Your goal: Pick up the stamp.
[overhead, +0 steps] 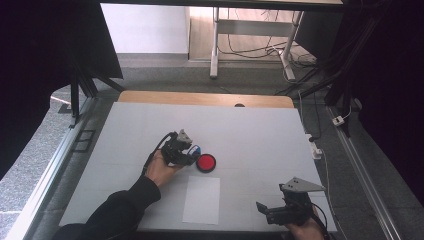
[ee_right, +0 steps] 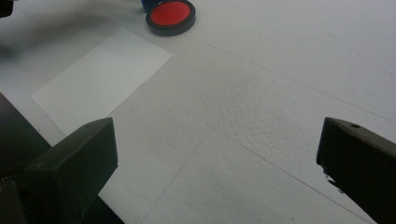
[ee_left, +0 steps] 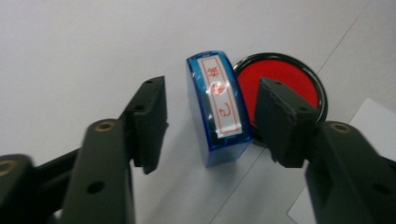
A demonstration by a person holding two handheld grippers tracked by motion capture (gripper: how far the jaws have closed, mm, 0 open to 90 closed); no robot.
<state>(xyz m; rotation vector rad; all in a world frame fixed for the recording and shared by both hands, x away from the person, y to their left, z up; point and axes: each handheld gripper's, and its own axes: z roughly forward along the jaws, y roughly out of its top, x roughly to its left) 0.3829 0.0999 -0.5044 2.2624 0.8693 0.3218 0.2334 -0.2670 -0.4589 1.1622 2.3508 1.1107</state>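
Stamp point(ee_left: 218, 108) lies on the table point(overhead: 260, 135) beside the ink pad point(ee_left: 285, 84), whose red ink shows uncovered. Your left gripper point(ee_left: 210, 123) straddles the stamp, jaws not gripping it yet; your right gripper point(ee_right: 217, 154) gapes wide near the paper point(ee_right: 100, 79).

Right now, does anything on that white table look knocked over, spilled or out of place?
One thing: the blue plastic stamp with the red-printed label lies on its side on the table, beside the round black pad of red ink, between the left gripper's jaws. The ink pad sits uncovered. The white paper sheet lies flat, and nothing looks spilled.
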